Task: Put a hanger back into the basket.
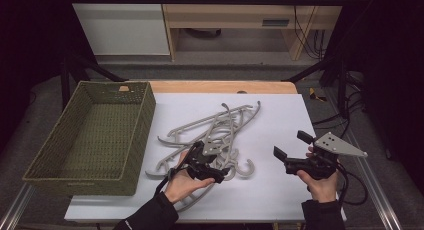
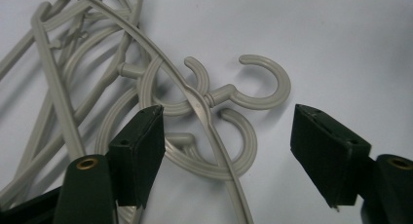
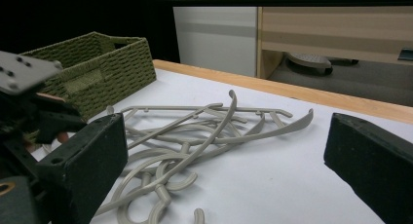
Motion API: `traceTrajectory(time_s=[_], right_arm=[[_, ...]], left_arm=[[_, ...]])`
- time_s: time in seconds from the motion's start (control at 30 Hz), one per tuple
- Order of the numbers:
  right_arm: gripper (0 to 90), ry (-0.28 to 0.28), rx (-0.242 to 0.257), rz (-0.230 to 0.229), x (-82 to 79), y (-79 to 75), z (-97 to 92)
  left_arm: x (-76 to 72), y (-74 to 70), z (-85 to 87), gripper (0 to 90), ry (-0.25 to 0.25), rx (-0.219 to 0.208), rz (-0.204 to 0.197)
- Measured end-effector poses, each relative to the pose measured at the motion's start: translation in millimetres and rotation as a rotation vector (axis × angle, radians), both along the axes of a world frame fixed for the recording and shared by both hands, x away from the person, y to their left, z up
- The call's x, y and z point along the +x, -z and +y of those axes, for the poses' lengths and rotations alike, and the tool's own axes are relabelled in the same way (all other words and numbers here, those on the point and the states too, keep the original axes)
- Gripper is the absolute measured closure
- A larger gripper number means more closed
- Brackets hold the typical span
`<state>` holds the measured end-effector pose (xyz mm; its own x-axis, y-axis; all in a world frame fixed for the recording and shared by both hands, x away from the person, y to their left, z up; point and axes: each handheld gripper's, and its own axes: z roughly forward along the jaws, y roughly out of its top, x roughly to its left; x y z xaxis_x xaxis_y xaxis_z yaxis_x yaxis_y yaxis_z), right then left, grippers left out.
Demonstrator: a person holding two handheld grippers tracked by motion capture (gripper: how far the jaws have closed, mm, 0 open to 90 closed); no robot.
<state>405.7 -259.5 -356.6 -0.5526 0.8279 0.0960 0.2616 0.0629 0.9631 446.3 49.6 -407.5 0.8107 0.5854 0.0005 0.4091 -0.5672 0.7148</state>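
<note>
My left gripper (image 2: pixel 226 151) is wide open, empty, jaws straddling the hooks of the grey hangers (image 1: pixel 215 132) piled mid-table. My right gripper (image 1: pixel 292 147), also open and empty, hovers near the table's right edge.

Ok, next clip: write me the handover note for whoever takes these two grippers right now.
Left gripper: open, low over the hooks of the hanger pile, nothing gripped.
Right gripper: open, empty, held above the white table to the right of the pile.
Hangers: tangled heap mid-table.
Green woven basket: at the left, looks empty.
Done: nothing visibly moved to the basket. Left: probably separating the hangers, all of them.
</note>
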Motion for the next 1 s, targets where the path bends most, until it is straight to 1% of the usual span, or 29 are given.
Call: traceTrajectory(time_s=[0.1,0.13,0.17,0.2,0.23,0.27,0.3,0.37,0.4,0.43,0.5,0.53,0.57,0.6,0.7,0.73,0.8,0.87,0.9,0.93,1.0], right_arm=[[2.3,0.002,0.003,-0.001,-0.1,-0.2,-0.5],[2.4,0.008,0.006,-0.003,0.4,0.1,-0.9],[2.4,0.008,0.006,-0.003,0.4,0.1,-0.9],[2.3,0.008,0.003,-0.001,0.4,0.1,-1.2],[2.3,0.008,0.002,-0.001,0.5,0.2,-1.1],[2.4,0.008,0.002,-0.001,0.5,0.2,-0.9],[2.4,0.004,0.006,-0.002,0.2,-0.2,-0.7],[2.4,0.001,0.013,0.0,-0.2,-0.7,-0.3],[2.4,0.002,0.009,-0.002,-0.3,-0.9,-0.4],[2.4,0.002,0.01,-0.002,-0.3,-1.1,-0.3],[2.3,0.002,0.009,-0.002,-0.3,-1.2,-0.4],[2.4,0.001,0.01,-0.002,-0.4,-1.4,-0.7],[2.4,0.001,0.011,-0.001,-0.5,-1.5,-0.7],[2.4,0.001,0.011,-0.001,-0.5,-1.5,-0.7],[2.4,0.001,0.011,-0.003,-0.6,-1.7,-0.5],[2.4,0.0,0.012,-0.003,-0.6,-1.9,-0.4],[2.3,-0.002,0.014,-0.003,-0.6,-2.0,-0.3],[2.4,-0.005,0.016,-0.004,-0.9,-2.4,0.2],[2.3,-0.005,0.016,-0.002,-1.0,-2.6,0.5],[2.4,-0.005,0.009,-0.003,-0.8,-2.4,0.8],[2.4,-0.005,0.012,-0.003,-0.7,-2.2,1.1]], left_arm=[[4.1,6.3,-9.3,32.7,0.005,0.025,0.02],[5.4,9.0,-12.7,35.5,0.005,0.029,0.025],[6.9,11.4,-15.7,35.5,0.006,0.04,0.03],[8.7,13.8,-18.2,39.6,0.009,0.06,0.035],[10.3,16.5,-20.4,39.6,0.005,0.071,0.037],[11.9,19.6,-22.4,41.3,-0.006,0.072,0.036],[14.0,21.5,-23.2,45.4,-0.004,0.082,0.043],[17.3,26.2,-25.2,46.9,-0.014,0.096,0.055],[18.3,28.5,-26.6,48.7,-0.02,0.094,0.063],[19.4,30.2,-27.4,50.6,-0.017,0.113,0.064],[20.2,34.0,-30.0,53.7,-0.038,0.127,0.065],[21.3,35.5,-30.3,56.1,-0.04,0.138,0.072],[22.1,37.0,-31.1,57.5,-0.049,0.136,0.082],[23.2,38.6,-31.2,57.5,-0.053,0.145,0.086],[25.7,44.2,-32.0,61.0,-0.068,0.144,0.107],[26.6,45.5,-31.7,64.3,-0.073,0.146,0.112],[28.6,47.0,-30.8,66.0,-0.076,0.131,0.133],[30.1,48.1,-30.9,70.5,-0.079,0.128,0.147],[31.0,48.7,-31.2,70.5,-0.074,0.126,0.163],[31.8,49.7,-31.6,72.4,-0.071,0.124,0.174],[32.6,51.5,-32.8,72.9,-0.078,0.124,0.19]])
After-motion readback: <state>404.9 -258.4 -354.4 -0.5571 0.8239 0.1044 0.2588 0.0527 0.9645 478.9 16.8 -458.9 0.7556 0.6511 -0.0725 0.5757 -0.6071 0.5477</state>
